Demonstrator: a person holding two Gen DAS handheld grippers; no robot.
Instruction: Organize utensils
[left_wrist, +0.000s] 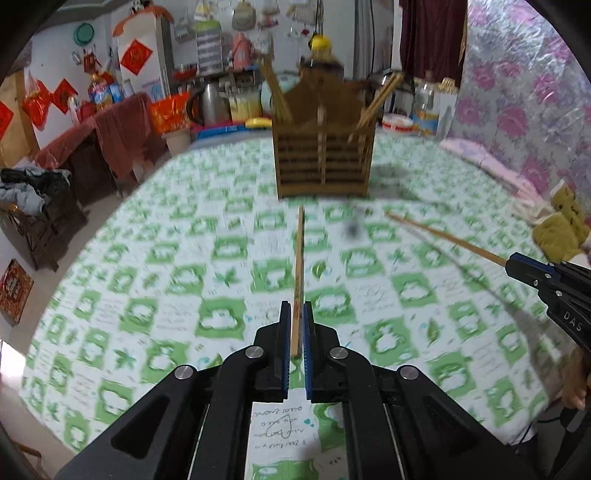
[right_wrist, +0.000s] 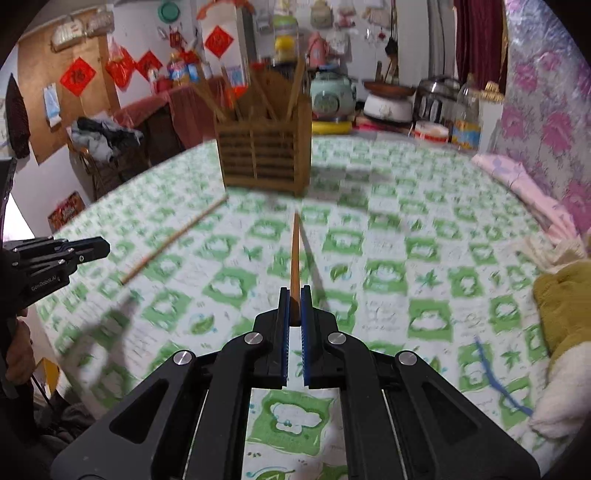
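Note:
My left gripper (left_wrist: 296, 312) is shut on a wooden chopstick (left_wrist: 299, 266) that points ahead at the slatted wooden utensil holder (left_wrist: 323, 158). My right gripper (right_wrist: 294, 295) is shut on another chopstick (right_wrist: 295, 254), also pointing at the holder (right_wrist: 264, 158). Both chopsticks are held above the green-and-white tablecloth (left_wrist: 166, 280). The holder has several chopsticks standing in its compartments. The right gripper (left_wrist: 517, 264) and its chopstick (left_wrist: 443, 236) show at the right of the left wrist view. The left gripper (right_wrist: 105, 247) and its chopstick (right_wrist: 173, 242) show at the left of the right wrist view.
Kitchen pots, a kettle (left_wrist: 212, 99) and jars stand behind the holder at the table's far edge. A yellow-green plush toy (right_wrist: 565, 302) and a pink cloth (right_wrist: 517, 177) lie on the table's right side. A chair with clothes (right_wrist: 103, 147) stands off the table to the left.

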